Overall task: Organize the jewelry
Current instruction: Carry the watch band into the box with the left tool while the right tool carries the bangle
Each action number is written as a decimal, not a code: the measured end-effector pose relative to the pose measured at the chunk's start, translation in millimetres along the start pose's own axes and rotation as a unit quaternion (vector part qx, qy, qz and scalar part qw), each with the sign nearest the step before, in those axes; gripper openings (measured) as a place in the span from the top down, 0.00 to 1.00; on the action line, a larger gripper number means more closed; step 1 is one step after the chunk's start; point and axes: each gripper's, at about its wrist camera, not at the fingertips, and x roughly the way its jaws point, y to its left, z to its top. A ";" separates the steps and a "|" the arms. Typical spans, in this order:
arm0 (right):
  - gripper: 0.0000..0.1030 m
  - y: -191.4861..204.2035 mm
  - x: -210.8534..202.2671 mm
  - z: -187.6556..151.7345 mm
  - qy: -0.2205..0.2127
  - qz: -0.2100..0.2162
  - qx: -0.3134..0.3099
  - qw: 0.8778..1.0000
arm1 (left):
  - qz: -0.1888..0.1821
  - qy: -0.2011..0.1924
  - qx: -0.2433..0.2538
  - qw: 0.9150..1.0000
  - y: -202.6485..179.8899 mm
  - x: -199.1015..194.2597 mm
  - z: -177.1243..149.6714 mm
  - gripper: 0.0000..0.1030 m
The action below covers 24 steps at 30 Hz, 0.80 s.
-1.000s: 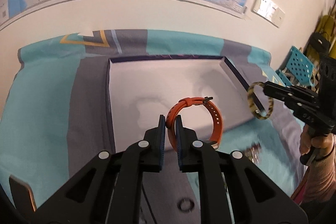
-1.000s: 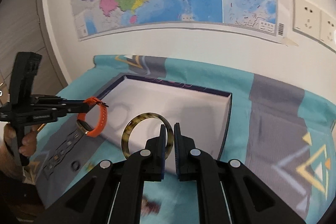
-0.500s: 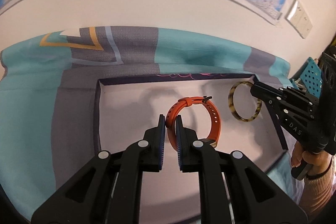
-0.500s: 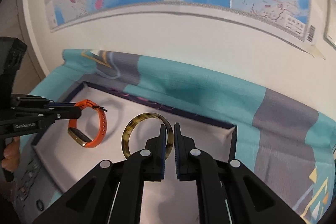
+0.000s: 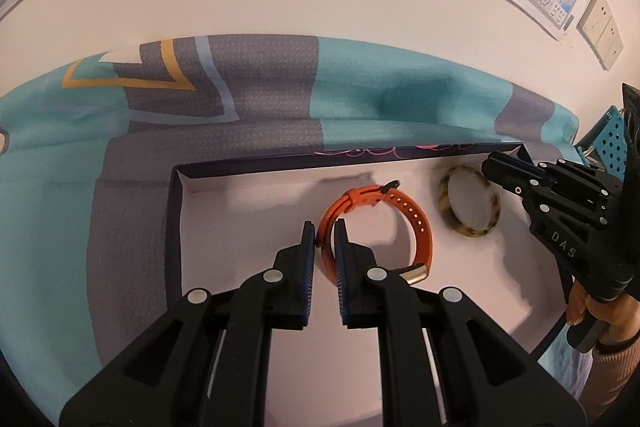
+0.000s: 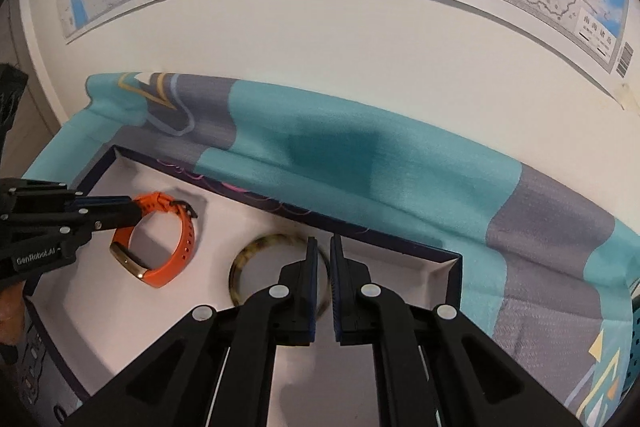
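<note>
My left gripper (image 5: 324, 231) is shut on an orange wristband (image 5: 420, 227) with a gold clasp and holds it low over the white floor of an open dark-rimmed box (image 5: 176, 195). The wristband also shows in the right wrist view (image 6: 184, 247). My right gripper (image 6: 324, 247) is shut on a tortoiseshell bangle (image 6: 248, 255) near the box's far right corner. The bangle lies low against the box floor in the left wrist view (image 5: 452, 223), beside the right gripper (image 5: 490, 167).
The box (image 6: 452, 259) sits on a teal and grey patterned cloth (image 5: 360, 107) against a white wall with maps above. A teal perforated basket (image 5: 608, 143) stands at the far right. Small dark items lie outside the box's left edge (image 6: 36, 367).
Both grippers have moved forward and down into the box with their pieces. The bangle has dropped toward the box floor near the far right corner.
</note>
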 end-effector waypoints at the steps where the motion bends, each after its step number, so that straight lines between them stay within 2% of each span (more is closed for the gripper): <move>1: 0.93 -0.7 -0.7 -0.5 -0.003 -0.002 0.002 1.000 | 0.000 -0.001 -0.001 1.000 -0.9 1.0 -0.2 0.88; 6: 0.77 -4.3 -12.1 -4.0 -0.021 0.010 0.015 1.000 | 0.004 -0.011 -0.002 1.000 1.8 0.9 -3.0 0.80; 8: 0.74 -4.7 -15.2 -5.0 -0.024 0.019 0.022 0.999 | 0.006 -0.017 -0.001 1.000 3.9 1.4 -4.2 0.77; 11: 0.73 -3.3 -14.7 -7.6 -0.022 0.036 0.033 0.999 | -0.003 -0.027 -0.002 1.000 6.0 -2.0 -5.5 0.78; 14: 0.73 -3.1 -11.1 -11.8 -0.015 0.067 0.051 0.996 | 0.011 -0.052 0.010 0.999 4.8 -8.8 -6.0 0.76; 17: 0.73 4.3 -4.6 -15.9 -0.006 0.071 0.051 0.996 | 0.009 -0.061 0.004 0.998 9.7 -10.8 -5.9 0.75; 21: 0.69 3.1 -21.0 -20.6 -0.018 0.086 0.061 0.994 | 0.010 -0.068 -0.006 0.998 14.9 -16.9 -7.5 0.74; 24: 0.64 6.3 -46.6 -32.2 -0.038 0.104 0.051 0.993 | 0.008 -0.093 0.012 0.996 9.9 -40.7 -20.0 0.71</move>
